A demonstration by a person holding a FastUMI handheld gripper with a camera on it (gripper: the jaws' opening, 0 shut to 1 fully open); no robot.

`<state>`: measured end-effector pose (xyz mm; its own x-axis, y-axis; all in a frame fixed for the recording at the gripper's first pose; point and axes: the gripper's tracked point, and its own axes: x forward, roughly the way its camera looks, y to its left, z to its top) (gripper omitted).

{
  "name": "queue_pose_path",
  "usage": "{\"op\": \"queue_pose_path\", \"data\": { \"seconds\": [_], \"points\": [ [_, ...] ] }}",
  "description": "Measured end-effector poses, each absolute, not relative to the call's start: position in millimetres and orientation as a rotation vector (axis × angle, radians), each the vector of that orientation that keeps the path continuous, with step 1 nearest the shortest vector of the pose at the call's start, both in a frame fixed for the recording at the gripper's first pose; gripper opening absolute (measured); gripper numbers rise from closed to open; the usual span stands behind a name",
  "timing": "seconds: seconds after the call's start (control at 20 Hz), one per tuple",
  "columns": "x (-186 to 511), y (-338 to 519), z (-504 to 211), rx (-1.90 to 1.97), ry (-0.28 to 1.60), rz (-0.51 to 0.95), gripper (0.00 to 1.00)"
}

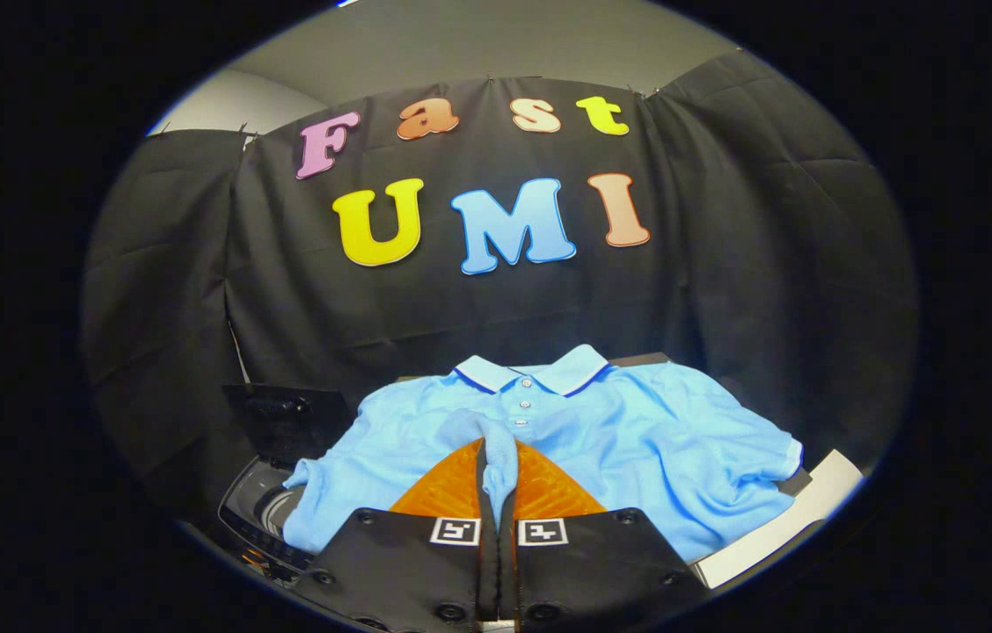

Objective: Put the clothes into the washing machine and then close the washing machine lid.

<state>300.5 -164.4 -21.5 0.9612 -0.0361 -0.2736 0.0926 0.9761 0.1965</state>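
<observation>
Right at the bottom of the gripper view, claw (497, 457) is closed on a pinched-up fold of the polo shirt (601, 440); both orange fingers (448, 488) press the light blue fabric between them, and the fold bunches up just above the tips. Black claw body with two square markers sits nearest the camera. Fold comes from the shirt's front, just below the button placket.

Shirt itself: light blue, short sleeves, collar with dark trim, three small buttons. It lies spread face up, collar pointing away from the fingers, on a dark surface (637, 359) that peeks out behind the collar. White bench edge (799, 519) shows beyond the right sleeve, to the right of the fingers. Right sleeve hangs slightly over that edge.

Left of the fingers, the shirt's left sleeve drapes over the rim of the washing machine (250, 519). Machine opening is dark with a grey rim, partly covered by the sleeve. Washing machine lid (285, 418) stands raised, just behind the opening, dark and glossy.

Beyond everything, black cloth wall (153, 352) of the booth, wrinkled, with pale ceiling above it.
</observation>
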Motion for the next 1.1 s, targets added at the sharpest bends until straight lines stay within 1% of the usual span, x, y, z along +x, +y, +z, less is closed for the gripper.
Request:
{"op": "queue_pose_path", "data": {
  "seconds": [0.55, 1.1],
  "points": [
    [341.2, -140.7, 59.6, 0.167, 0.201, 0.048, 0.02],
    [360.5, -34.6, 146.4, 0.138, 0.161, 0.177, 0.02]
  ]
}}
